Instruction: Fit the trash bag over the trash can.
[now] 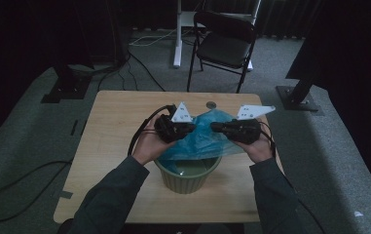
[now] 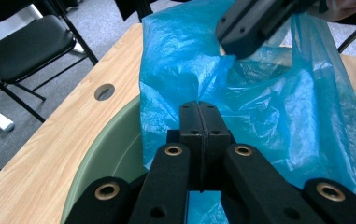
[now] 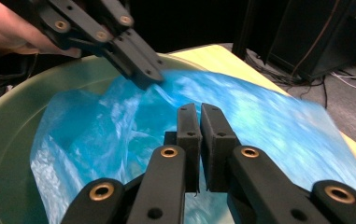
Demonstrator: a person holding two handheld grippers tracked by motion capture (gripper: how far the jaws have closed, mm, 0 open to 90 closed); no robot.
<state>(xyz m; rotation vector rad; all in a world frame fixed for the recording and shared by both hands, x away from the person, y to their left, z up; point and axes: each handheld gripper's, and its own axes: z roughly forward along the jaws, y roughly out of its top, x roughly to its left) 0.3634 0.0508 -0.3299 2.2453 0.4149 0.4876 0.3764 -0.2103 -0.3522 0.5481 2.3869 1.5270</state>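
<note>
The left gripper (image 1: 189,127) is pinching the blue plastic bag (image 1: 207,139): in the left gripper view its jaws are standing pressed together with the thin film running into the seam between them. The right gripper (image 1: 216,127) is working the same bag from the opposite side, and in the right gripper view its jaws are standing almost shut, a hair of a gap showing, with blue film lying right against them; whether a fold is actually caught there cannot be told.

The two tools are pointing at each other across the bag, tips close together, so the bag is lying between them rather than ahead of either one, and neither hand is nearer to it than the other. The bag is hanging just above and partly inside the green ribbed pot (image 1: 188,176), its far part spreading flat over the far rim onto the wooden table (image 1: 110,141). Judging from this, the next move is turning on drawing the two pinch points apart, left and right, to open the bag's mouth over the pot's rim.

The pot is sitting near the person's edge of the table. Beyond the table, a black folding chair (image 1: 224,44) is standing on grey carpet, with cables trailing across the floor of a dim room.
</note>
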